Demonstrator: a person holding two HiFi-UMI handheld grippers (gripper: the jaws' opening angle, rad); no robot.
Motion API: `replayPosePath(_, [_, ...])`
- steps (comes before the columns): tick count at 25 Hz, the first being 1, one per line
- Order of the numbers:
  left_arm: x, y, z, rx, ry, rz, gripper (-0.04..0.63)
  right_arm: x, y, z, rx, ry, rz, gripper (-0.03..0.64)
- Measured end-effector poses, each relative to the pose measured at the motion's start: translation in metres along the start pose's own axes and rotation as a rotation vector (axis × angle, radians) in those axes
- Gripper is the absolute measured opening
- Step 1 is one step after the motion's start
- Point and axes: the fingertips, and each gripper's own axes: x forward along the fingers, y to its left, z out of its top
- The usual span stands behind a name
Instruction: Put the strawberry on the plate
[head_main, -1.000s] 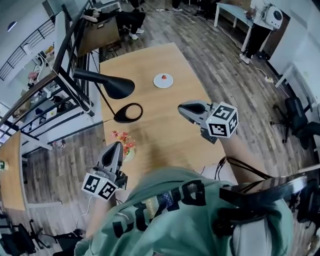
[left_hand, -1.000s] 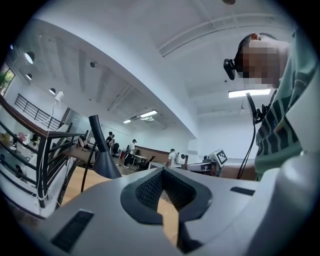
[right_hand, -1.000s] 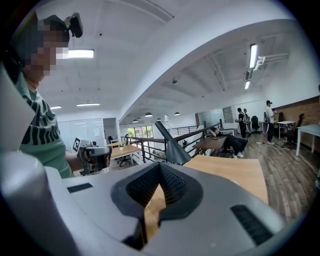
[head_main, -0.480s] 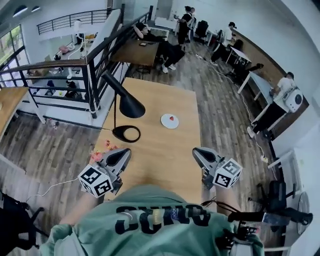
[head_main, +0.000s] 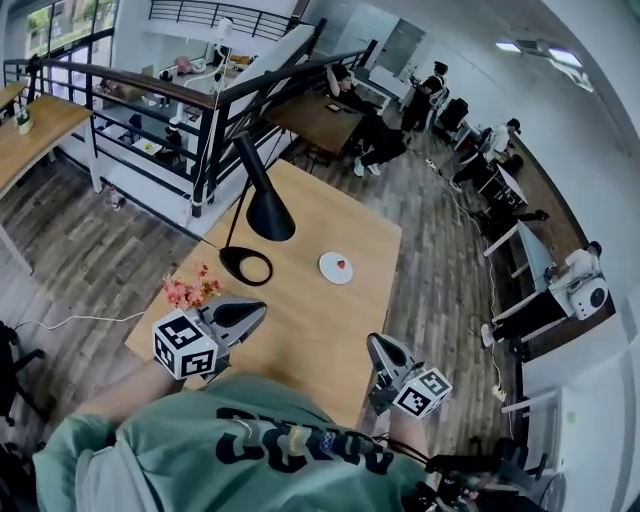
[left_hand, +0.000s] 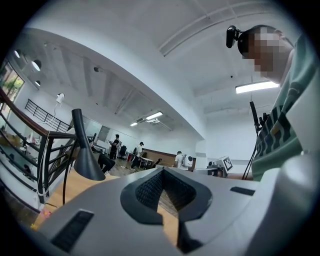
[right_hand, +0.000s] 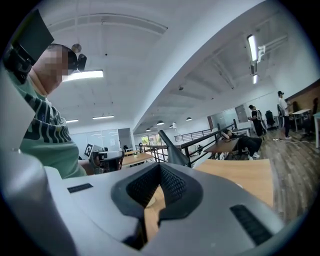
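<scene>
A small red strawberry (head_main: 342, 265) lies on a white plate (head_main: 332, 270) in the middle of the wooden table (head_main: 310, 320), right of the lamp base. My left gripper (head_main: 262, 310) is held level over the table's near left part, its jaws shut with nothing in them; they also show in the left gripper view (left_hand: 161, 172). My right gripper (head_main: 374, 342) hangs at the near right edge, also shut and empty, and shows again in the right gripper view (right_hand: 160, 167). Both grippers are well short of the plate.
A black desk lamp (head_main: 266, 210) with a ring base (head_main: 246, 266) stands left of the plate. Pink flowers (head_main: 188, 292) sit at the table's left edge. A black railing (head_main: 210, 120) runs behind the table. People sit and stand at desks far back.
The head view has tilted up and shows more of the room. Both grippers have drawn back from the plate toward the person; the right one now sits at the table's near right edge.
</scene>
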Motion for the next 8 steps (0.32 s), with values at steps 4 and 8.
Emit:
replayPosePath(4, [-0.005, 0.006, 0.002, -0.009, -0.008, 0.022, 0.005, 0.009, -0.001, 0.003, 0.001, 0.005, 0.023, 0.008])
replayPosePath(8, [-0.003, 0.011, 0.002, -0.031, -0.019, 0.033, 0.005, 0.015, -0.004, 0.007, -0.006, 0.016, 0.037, 0.007])
